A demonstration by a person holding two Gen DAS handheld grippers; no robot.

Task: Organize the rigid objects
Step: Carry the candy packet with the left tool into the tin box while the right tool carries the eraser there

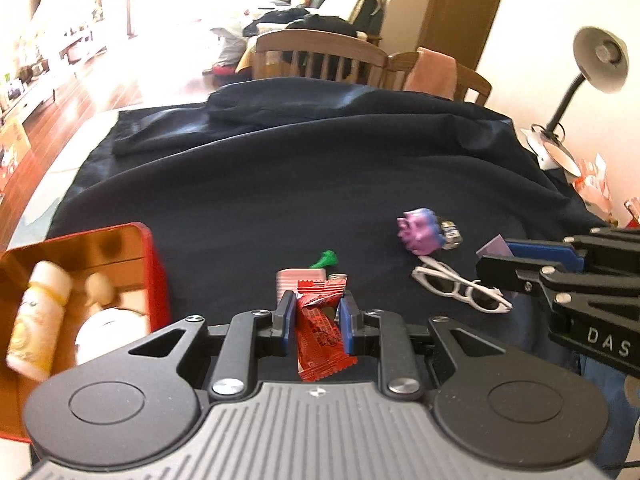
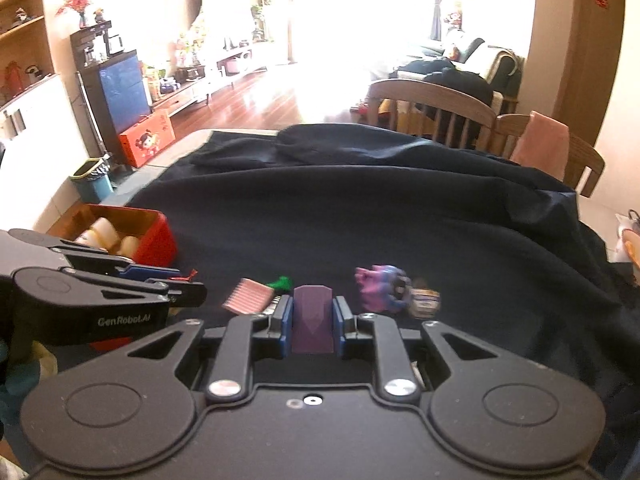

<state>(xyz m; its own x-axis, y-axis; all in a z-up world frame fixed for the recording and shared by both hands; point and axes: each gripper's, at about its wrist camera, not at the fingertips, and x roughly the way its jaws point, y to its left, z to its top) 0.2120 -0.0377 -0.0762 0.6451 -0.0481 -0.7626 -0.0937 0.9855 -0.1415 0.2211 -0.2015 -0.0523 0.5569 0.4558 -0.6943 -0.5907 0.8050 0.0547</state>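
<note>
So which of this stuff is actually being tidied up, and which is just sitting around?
Part of the job:
- red foil sachet, clamped in the left gripper
- purple plastic block, clamped in the right gripper
- red metal tin
- white-framed sunglasses
- pink-and-purple toy
- pink ribbed box

Just lying about:
- grey desk lamp
- wooden chairs
- dark blue cloth

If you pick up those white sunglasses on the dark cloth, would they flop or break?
The white sunglasses look like stiff plastic, so they probably hold their shape rather than flop. Their thin arms look like they might snap or fold if squeezed. They are probably light, and lying flat on the dark cloth they seem unlikely to roll.
</note>
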